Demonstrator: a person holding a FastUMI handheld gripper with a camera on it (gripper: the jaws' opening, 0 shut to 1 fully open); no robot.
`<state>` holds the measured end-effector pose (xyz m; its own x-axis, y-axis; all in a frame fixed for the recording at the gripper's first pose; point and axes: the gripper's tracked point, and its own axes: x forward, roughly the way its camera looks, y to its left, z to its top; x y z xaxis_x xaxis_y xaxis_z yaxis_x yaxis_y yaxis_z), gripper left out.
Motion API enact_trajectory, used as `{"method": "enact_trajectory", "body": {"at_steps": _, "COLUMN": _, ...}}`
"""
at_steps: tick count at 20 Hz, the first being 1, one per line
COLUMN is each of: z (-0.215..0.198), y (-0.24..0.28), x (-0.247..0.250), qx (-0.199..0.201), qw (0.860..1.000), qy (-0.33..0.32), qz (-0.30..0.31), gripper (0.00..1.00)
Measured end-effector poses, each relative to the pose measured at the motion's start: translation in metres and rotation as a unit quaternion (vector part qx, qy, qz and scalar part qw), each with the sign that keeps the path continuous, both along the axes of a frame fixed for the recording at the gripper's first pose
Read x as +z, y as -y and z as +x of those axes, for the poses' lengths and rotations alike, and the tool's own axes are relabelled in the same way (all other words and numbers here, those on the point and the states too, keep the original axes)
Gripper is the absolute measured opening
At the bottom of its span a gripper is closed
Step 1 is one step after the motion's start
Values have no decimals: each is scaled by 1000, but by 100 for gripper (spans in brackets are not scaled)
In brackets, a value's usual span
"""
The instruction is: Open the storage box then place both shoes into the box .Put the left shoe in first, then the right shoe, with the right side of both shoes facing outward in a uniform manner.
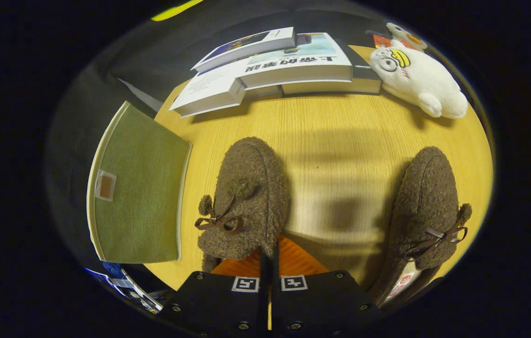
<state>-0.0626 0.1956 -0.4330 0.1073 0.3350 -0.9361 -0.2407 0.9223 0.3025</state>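
Two fuzzy brown shoes with small bows lie on the yellow wooden table (340,136), toes pointing away from me. The left-hand shoe (246,197) sits right at my fingers, its heel rim pinched between them. My gripper (269,263) is shut on that rim, the fingers nearly touching. The other shoe (427,206) lies apart to the right of the fingers, its insole showing at the near end. The green fabric storage box (138,188), cream-trimmed with a small tag, stands left of the held shoe; its flat green face is toward me, and I cannot tell if it is open.
Several books (284,65) are stacked at the table's far side beyond the shoes. A white plush toy (415,80) lies at the far right. Bare tabletop stretches between the two shoes and up to the books.
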Motion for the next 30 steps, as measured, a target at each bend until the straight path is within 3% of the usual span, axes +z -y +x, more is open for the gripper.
{"method": "enact_trajectory", "body": {"at_steps": 9, "z": -4, "y": -9, "x": 59, "qx": 34, "qw": 999, "qy": -10, "qz": 5, "gripper": 3}}
{"method": "enact_trajectory", "body": {"at_steps": 13, "z": 7, "y": -31, "x": 104, "qx": 45, "qw": 998, "qy": 22, "qz": 28, "gripper": 3}}
{"method": "enact_trajectory", "body": {"at_steps": 22, "z": 23, "y": -116, "x": 180, "qx": 120, "qw": 988, "qy": 51, "qz": 77, "gripper": 3}}
{"method": "enact_trajectory", "body": {"at_steps": 30, "z": 32, "y": -199, "x": 183, "qx": 171, "qw": 980, "qy": 54, "qz": 83, "gripper": 3}}
